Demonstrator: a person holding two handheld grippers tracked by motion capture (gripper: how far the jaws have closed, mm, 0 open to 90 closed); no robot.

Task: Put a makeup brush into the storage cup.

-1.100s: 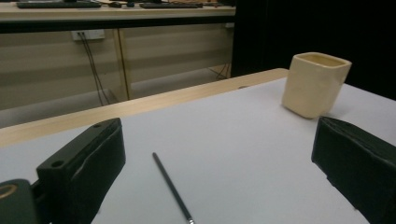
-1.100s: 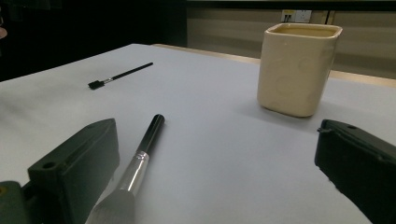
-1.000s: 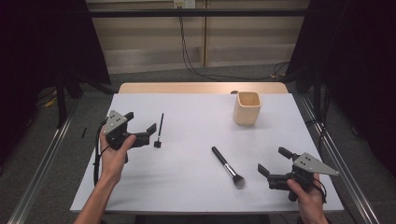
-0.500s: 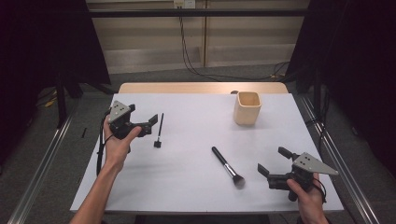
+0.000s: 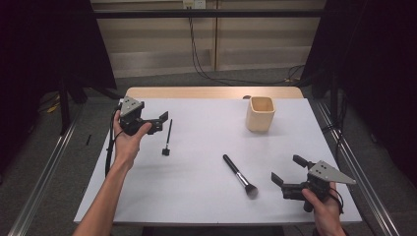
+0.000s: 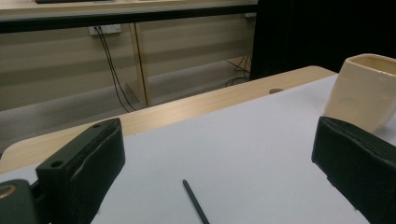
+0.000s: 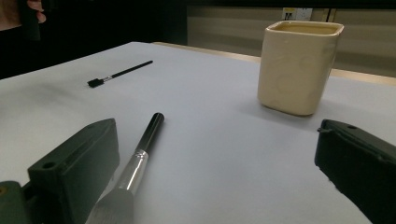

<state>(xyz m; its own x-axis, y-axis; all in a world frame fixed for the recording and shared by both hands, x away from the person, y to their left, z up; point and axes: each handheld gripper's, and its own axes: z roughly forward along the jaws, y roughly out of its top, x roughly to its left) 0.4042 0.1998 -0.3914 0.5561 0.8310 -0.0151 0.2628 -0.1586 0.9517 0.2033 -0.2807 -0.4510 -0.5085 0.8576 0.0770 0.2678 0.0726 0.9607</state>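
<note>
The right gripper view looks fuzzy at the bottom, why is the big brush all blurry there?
In the right gripper view the black-handled makeup brush with a silver collar lies very near the lens, so its bristle end is out of focus; the cream square ceramic cup farther off looks sharper. The high view shows the whole brush crisply.

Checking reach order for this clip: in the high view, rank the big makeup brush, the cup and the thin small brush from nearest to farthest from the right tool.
1. Big makeup brush: just left of the right tool, bristles toward it.
2. Cup: upright at the table's far side, ahead of the tool.
3. Thin small brush: across the table, beside the left tool.
</note>
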